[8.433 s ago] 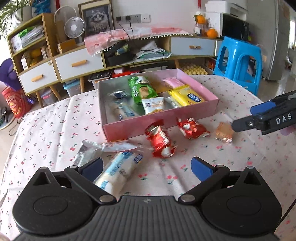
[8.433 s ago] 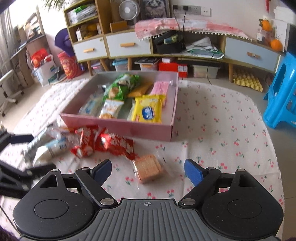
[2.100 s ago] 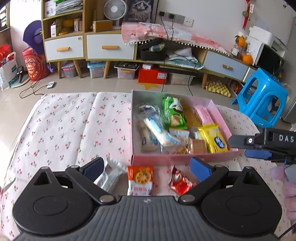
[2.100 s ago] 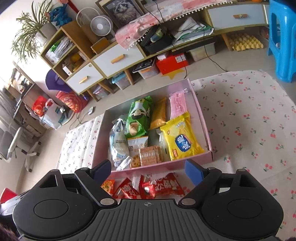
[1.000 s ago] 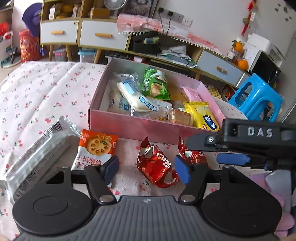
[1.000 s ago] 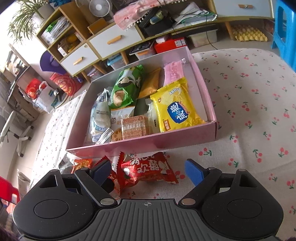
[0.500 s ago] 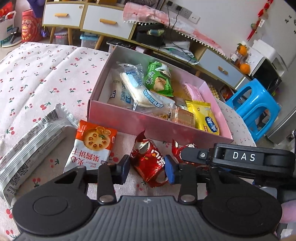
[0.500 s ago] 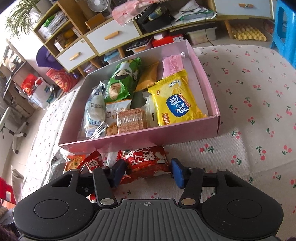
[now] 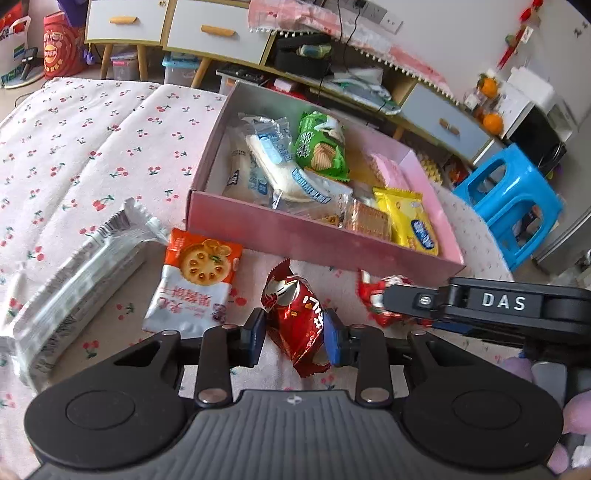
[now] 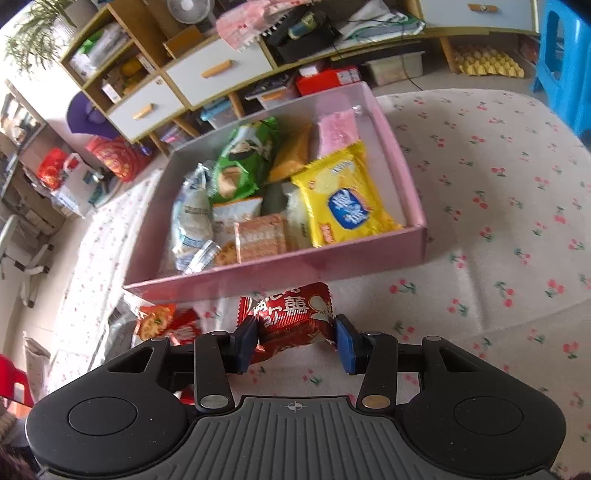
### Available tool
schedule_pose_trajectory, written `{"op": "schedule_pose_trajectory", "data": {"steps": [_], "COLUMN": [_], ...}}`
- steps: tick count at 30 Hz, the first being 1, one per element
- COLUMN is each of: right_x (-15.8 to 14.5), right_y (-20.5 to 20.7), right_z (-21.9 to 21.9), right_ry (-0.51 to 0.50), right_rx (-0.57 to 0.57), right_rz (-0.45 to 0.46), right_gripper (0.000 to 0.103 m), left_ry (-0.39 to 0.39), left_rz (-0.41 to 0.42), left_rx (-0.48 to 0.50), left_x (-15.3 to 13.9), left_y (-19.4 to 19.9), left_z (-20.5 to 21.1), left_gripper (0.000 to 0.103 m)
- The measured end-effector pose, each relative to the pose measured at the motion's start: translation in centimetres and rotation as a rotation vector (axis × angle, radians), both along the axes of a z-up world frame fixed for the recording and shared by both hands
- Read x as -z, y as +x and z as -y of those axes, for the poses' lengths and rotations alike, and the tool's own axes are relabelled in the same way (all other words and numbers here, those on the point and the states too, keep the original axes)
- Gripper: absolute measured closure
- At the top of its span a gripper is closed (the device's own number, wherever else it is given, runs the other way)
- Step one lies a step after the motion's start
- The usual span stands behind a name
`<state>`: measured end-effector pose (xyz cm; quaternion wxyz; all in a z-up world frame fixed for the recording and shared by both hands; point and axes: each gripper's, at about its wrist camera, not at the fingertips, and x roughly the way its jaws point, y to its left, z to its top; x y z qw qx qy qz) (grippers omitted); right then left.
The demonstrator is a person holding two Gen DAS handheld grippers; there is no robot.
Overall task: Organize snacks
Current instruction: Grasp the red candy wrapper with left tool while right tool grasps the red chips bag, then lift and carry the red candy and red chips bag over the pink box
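A pink box holds several snack packs; it also shows in the right wrist view. My left gripper is shut on a red snack pack in front of the box. My right gripper is shut on another red snack pack, also in front of the box. The right gripper's body shows at the right of the left wrist view, over that second red pack. An orange cracker pack and a silver pack lie on the cloth to the left.
The table has a cherry-print cloth. A blue stool stands beyond the table's right side. Low cabinets with drawers line the far wall. The orange cracker pack shows at the left of the right wrist view.
Both grippers have closed from open onto a red snack pack each. The left one has come closer to its pack; the right one has tightened on its pack.
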<state>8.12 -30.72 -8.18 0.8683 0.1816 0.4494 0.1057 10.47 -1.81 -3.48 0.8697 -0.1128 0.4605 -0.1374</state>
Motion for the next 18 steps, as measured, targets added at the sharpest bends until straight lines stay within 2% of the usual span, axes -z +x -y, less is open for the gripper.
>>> {"op": "schedule_pose_trajectory", "data": {"steps": [3, 7, 11, 16, 18], "right_x": [0.0, 0.1, 0.3, 0.1, -0.1], "right_y": [-0.5, -1.4, -1.8, -2.2, -2.5], "right_z": [0.5, 1.3, 1.7, 2.5, 3.0], "right_ry": [-0.03, -0.043, -0.066, -0.081, -0.096], "right_rx": [0.017, 0.02, 0.01, -0.014, -0.017], "right_rz": [-0.046, -0.058, -0.056, -0.005, 0.029], "right_gripper": [0.059, 0.059, 0.055, 0.042, 0.027], "left_ry": [0.021, 0.026, 0.05, 0.054, 0.073], "left_rz": [-0.018, -0.047, -0.035, -0.02, -0.009], "left_rx": [0.022, 0.063, 0.078, 0.106, 0.09], "left_x": [-0.2, 0.1, -0.1, -0.2, 0.0], "left_y": [-0.1, -0.6, -1.4, -2.1, -2.2], "left_z": [-0.2, -0.5, -0.8, -1.3, -1.5], "left_gripper": [0.073, 0.073, 0.072, 0.07, 0.063]}}
